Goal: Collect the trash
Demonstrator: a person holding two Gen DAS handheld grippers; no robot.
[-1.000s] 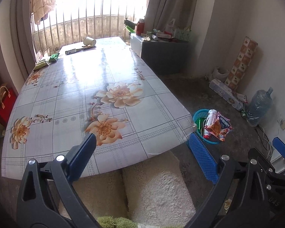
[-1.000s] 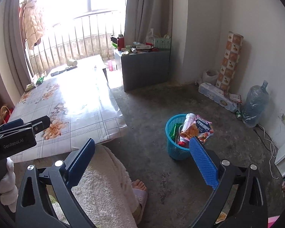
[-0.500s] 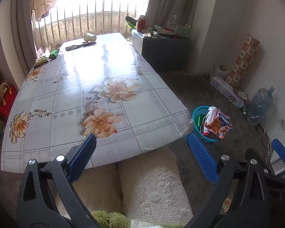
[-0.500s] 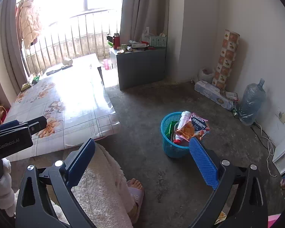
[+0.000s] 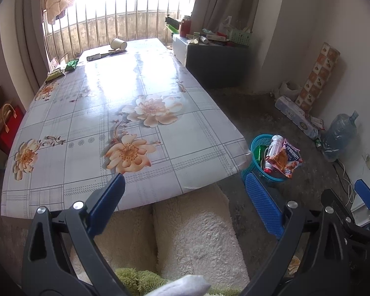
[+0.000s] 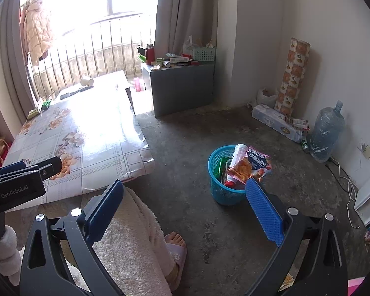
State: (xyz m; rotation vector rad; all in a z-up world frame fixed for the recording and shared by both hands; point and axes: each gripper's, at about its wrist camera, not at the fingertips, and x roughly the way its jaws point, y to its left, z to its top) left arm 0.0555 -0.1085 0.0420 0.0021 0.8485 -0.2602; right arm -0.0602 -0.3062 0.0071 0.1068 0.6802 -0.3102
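Blue basket (image 6: 224,187) unmoved | both claws remain open, empty | views pulled back

Through the right wrist camera I see my right gripper (image 6: 185,197) with its blue pads spread wide and nothing between them. Past its right pad, a blue basket (image 6: 219,187) stands on the concrete floor (image 6: 197,133), holding a white bottle (image 6: 236,160) and a snack bag (image 6: 254,165) that sticks out over its rim. The low table (image 6: 91,133) with the flowered cloth lies to the left, a paper cup (image 6: 87,81) on its far end. My left gripper (image 6: 24,177) shows at the left edge.
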